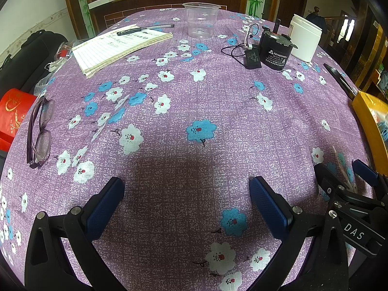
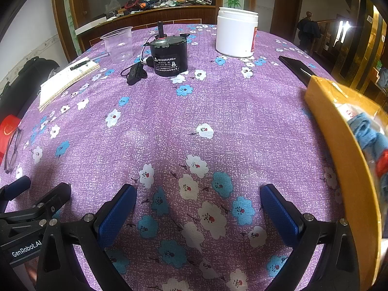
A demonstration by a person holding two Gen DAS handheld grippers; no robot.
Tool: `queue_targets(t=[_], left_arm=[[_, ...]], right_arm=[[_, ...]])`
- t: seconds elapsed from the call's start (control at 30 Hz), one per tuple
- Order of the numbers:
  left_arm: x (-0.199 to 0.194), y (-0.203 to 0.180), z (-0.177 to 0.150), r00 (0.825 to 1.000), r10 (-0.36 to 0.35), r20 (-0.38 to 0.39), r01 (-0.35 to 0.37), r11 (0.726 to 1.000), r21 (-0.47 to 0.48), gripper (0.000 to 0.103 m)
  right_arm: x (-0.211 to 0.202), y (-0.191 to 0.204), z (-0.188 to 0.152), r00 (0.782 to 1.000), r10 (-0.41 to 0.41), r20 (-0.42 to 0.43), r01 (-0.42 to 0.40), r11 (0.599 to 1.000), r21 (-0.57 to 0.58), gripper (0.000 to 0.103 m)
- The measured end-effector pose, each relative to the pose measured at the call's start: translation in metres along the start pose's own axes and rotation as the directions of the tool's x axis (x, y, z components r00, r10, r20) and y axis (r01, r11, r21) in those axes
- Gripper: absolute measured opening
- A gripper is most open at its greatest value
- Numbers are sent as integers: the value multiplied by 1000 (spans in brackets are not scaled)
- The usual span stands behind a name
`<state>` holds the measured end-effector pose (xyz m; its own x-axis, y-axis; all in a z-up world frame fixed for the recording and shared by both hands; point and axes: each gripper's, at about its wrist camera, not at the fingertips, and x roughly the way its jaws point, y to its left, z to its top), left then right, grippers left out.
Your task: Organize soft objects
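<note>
your left gripper [image 1: 186, 203] sits low over the purple floral tablecloth [image 1: 218, 101], fingers spread wide apart, nothing between the blue pads [image 1: 269, 208]. your right gripper [image 2: 197, 208] is the same: jaws apart, empty, hovering over bare cloth.

left to right, left wrist view: red packet [image 1: 13, 114] at 9 o'clock, off the table edge. purple-framed glasses [image 1: 40, 131] just inside it, folded open on the cloth. lined notepad [image 1: 116, 47] at 11 o'clock with a black pen [image 1: 145, 29] lying across its top. clear plastic cup [image 1: 201, 19] upright at 12 o'clock. black motor [image 1: 275, 49] at 1 o'clock, with a small black capacitor [image 1: 252, 59] touching its left side, wires attached. white jar [image 1: 306, 37] just right of the motor, lid off. dark flat bar [image 1: 339, 78] at 2 o'clock along the table edge.

soft stuff: yellow tray [image 2: 339, 131] at 3 o'clock in the right wrist view, just right of your right gripper. blue cloth pieces [image 2: 368, 133] lie inside under clear wrap, something red [image 2: 382, 165] next to them; can't tell what the red item is. the tray's near rim sits beside your right finger, contact unclear.

both grippers are side by side, near each other; each shows at the edge of the other's view.
</note>
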<state>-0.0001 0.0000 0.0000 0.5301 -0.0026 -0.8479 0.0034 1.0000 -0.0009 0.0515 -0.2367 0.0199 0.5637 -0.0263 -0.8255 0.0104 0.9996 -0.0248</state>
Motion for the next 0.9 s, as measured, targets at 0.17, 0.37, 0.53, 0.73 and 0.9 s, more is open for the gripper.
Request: queue_targets(t=[0.17, 0.37, 0.53, 0.73, 0.9], left_arm=[[0, 0, 0, 1000, 0, 0, 0, 1000, 0, 103], [0, 0, 0, 1000, -4, 0, 4, 1000, 4, 103], [-6, -11, -5, 999, -43, 3, 42, 996, 76, 103], [-6, -11, -5, 999, -54, -1, 54, 995, 84, 103], [-8, -14, -7, 998, -55, -1, 55, 993, 108, 103]], right_arm=[[0, 0, 0, 1000, 0, 0, 0, 1000, 0, 103], [0, 0, 0, 1000, 0, 0, 0, 1000, 0, 103], [0, 0, 0, 1000, 0, 0, 0, 1000, 0, 103], [2, 2, 0, 1000, -1, -1, 1, 1000, 4, 103], [3, 1, 1, 1000, -1, 0, 1, 1000, 4, 103]])
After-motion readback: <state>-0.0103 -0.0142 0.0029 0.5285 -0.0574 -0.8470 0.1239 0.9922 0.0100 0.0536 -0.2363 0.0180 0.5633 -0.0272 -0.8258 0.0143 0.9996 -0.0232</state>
